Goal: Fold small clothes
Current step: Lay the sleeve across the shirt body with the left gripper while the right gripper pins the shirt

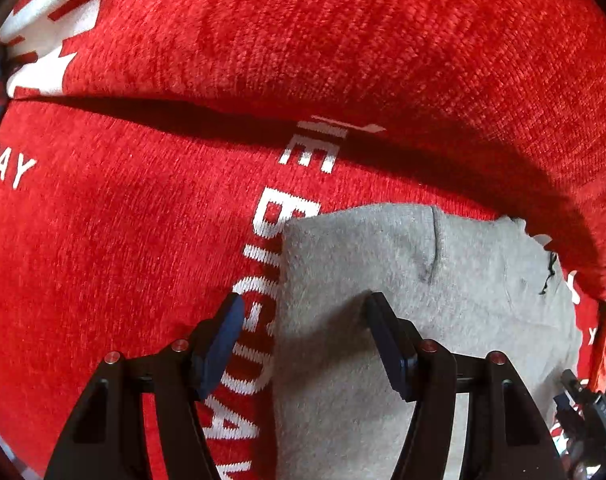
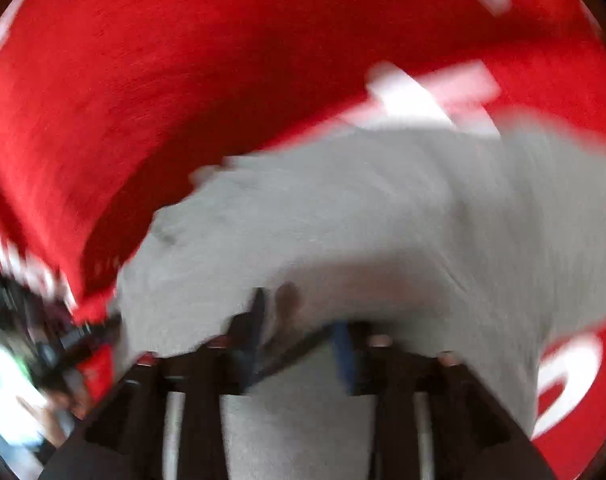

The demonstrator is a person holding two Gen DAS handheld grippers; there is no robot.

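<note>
- Left gripper (image 1: 303,308): jaws apart, straddling the left edge of the grey garment (image 1: 403,280). One pad is over the red blanket (image 1: 123,240), the other over grey cloth, and neither is pressing anything.
- Risk: closing from here could pinch the blanket's pile along with the garment edge (the white woven lettering (image 1: 259,320) runs right under the gap), so the lift would drag the bedding too.
- Right gripper (image 2: 299,320): the view is heavily blurred. Jaws look part-way apart over grey fabric, with a small fold rising between them. Whether the pads bite on it cannot be told.
- Risk: a shallow grab on a thin fold may slip out mid-fold; catching only the top layer would open the garment instead of folding it.
- Risk: two grips at uneven depth would probably skew the fold line.
- Garment: soft grey knit, lying flat on the blanket just ahead of both grippers. A seam or crease runs down its upper middle, and there is a ragged far corner with a dark loose thread (image 1: 549,272).
- Beyond it, a raised red blanket fold (image 1: 343,40) casts a shadow over the far edge (it could hide that hem).
</note>
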